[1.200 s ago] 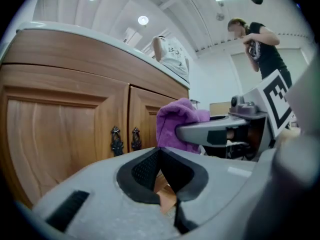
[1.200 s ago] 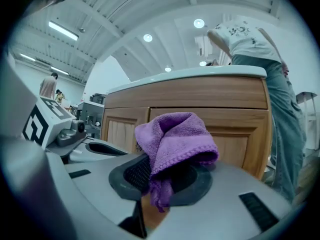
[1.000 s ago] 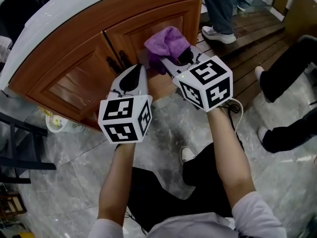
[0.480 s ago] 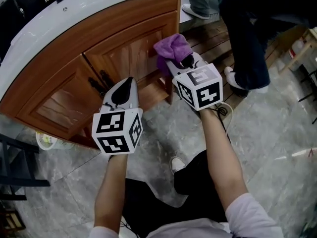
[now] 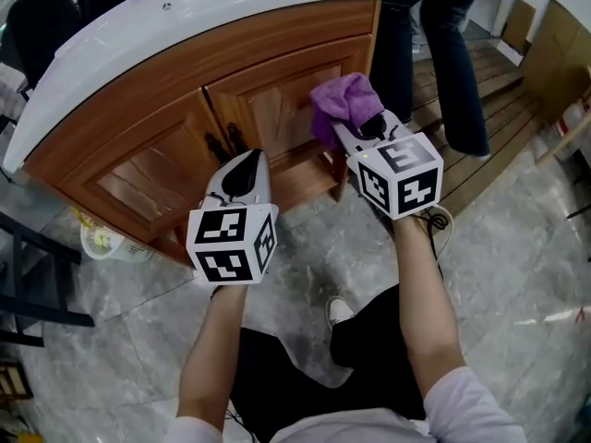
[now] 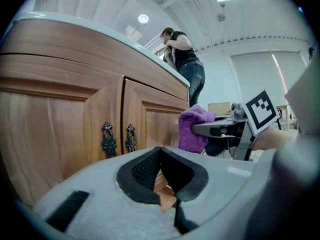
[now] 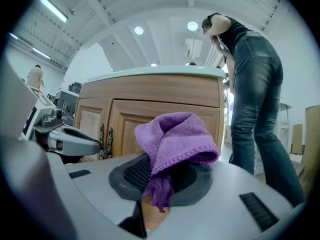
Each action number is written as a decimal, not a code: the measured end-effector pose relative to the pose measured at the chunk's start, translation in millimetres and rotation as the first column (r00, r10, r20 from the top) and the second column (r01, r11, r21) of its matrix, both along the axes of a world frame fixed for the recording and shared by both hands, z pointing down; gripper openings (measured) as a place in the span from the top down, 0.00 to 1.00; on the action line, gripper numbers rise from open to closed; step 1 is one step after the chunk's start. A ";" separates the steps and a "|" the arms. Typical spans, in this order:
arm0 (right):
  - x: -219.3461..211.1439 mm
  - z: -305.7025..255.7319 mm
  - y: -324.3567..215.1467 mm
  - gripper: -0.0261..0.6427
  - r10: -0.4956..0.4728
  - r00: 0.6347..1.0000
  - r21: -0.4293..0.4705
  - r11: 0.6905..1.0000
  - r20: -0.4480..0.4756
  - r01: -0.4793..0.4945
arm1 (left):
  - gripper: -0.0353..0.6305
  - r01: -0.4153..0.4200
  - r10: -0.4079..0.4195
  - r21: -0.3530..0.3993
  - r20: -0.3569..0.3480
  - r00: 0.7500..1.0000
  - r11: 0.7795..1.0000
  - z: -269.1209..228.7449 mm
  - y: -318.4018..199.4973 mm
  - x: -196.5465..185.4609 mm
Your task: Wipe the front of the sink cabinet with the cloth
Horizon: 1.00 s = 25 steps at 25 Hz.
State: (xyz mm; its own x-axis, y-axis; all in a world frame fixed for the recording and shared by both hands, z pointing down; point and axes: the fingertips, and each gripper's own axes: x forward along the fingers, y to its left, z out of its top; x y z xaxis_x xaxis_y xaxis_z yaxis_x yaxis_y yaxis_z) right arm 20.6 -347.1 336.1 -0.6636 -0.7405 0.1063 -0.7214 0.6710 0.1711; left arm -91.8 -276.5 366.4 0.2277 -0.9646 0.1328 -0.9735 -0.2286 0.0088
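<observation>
right gripper [image 5: 362,125] clamps the cloth [image 5: 340,100]; we press it flat on the cabinet door [image 5: 272,109], overlapping strokes. left gripper [image 5: 244,158] closed, empty.

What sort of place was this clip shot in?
Probably a showroom or mock-up hall, not a home bathroom: a wooden sink cabinet with a white top stands on a marble-look floor under a high ceiling with strip lights, and a bystander stands nearby.
</observation>
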 end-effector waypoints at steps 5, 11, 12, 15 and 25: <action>-35.0 -19.1 33.2 0.86 -0.127 0.991 0.003 0.992 0.043 0.127 | 0.94 0.050 -0.050 -0.005 -0.003 0.999 0.999 1.8 17.4 -26.2; -88.3 -23.6 75.8 0.86 -0.289 0.955 -0.001 0.957 0.064 0.290 | 0.94 0.133 -0.133 -0.004 -0.004 0.991 0.991 2.2 45.4 -64.7; -98.6 -22.3 82.9 0.86 -0.316 0.947 -0.004 0.948 0.061 0.317 | 0.94 0.151 -0.151 -0.005 -0.004 0.989 0.989 2.5 51.1 -71.7; -125.8 -18.2 103.0 0.86 -0.377 0.925 -0.006 0.926 0.044 0.378 | 0.94 0.189 -0.189 -0.004 -0.003 0.982 0.982 3.1 65.9 -89.4; -220.8 5.1 171.9 0.86 -0.569 0.822 -0.005 0.822 -0.011 0.569 | 0.94 0.351 -0.351 -0.008 -0.005 0.936 0.936 18.1 123.4 -160.5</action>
State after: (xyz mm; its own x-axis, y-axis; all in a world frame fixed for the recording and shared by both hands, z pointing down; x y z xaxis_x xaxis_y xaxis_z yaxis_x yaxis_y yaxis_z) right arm -200.2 -175.1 341.2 -0.9656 -0.2319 0.1175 -0.2095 0.9618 0.1759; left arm -252.3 -153.1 384.5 -0.1242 -0.9825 0.1392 -0.9917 0.1275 0.0152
